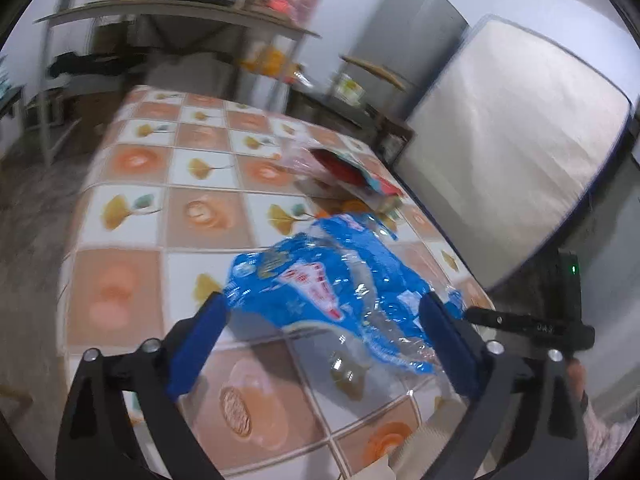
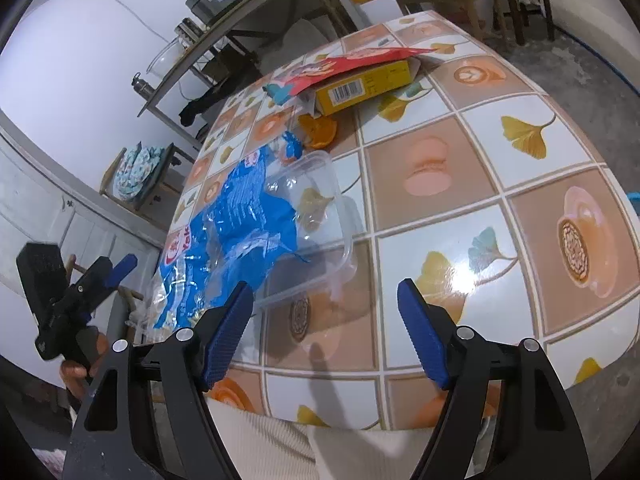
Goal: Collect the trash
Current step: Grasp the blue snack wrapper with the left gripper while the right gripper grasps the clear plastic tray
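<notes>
The left gripper (image 1: 320,312) stands with its blue pads spread wide, nothing pressed between them; the crumpled blue plastic wrapper (image 1: 316,284) lies just beyond and partly between the fingertips, resting on the table (image 1: 132,216) with its tiled, leaf-and-cup patterned cloth. The right gripper (image 2: 324,300) is also open, a little narrower, its pads clear of everything and hovering over bare cloth just on the near side of the wrapper (image 2: 240,216). Taking the wrapper as the landmark: a clear plastic container (image 2: 320,216) lies touching it, partly under its edge on the side toward the table's middle. Beyond the wrapper, farther along the table, sits a piece of orange peel (image 2: 318,132), and past that a yellow box (image 2: 360,88) with a red printed packet (image 2: 352,64) lying across its top. From the right wrist view the left gripper (image 2: 120,268) shows off the wrapper's left edge, held by a hand (image 2: 80,360). Behind the wrapper, well apart, a metal shelf table (image 1: 180,16) carries blurred clutter.
</notes>
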